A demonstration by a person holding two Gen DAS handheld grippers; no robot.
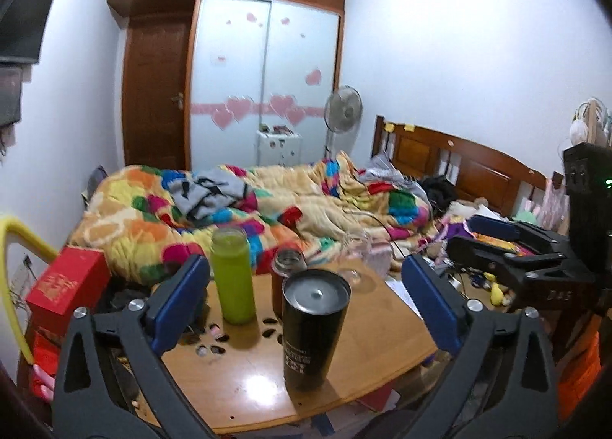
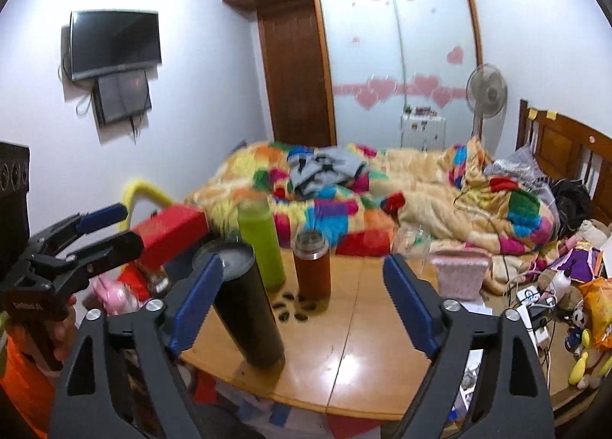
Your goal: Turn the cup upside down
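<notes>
A tall black cup (image 1: 311, 328) stands on the wooden table (image 1: 367, 354) with its closed flat end up. It also shows in the right wrist view (image 2: 246, 305). My left gripper (image 1: 306, 309) is open, its blue pads on either side of the cup and clear of it. My right gripper (image 2: 302, 305) is open and empty, with the cup just inside its left pad. The right gripper also shows at the right of the left wrist view (image 1: 508, 247), and the left gripper at the left of the right wrist view (image 2: 88, 236).
On the table stand a green bottle (image 1: 233, 278), a brown bottle with a metal cap (image 2: 311, 270), a clear glass (image 1: 357, 255) and a pink box (image 2: 459, 272). Dark small bits (image 2: 292, 309) lie near them. A red box (image 1: 65, 286) and a bed (image 1: 267, 209) lie behind.
</notes>
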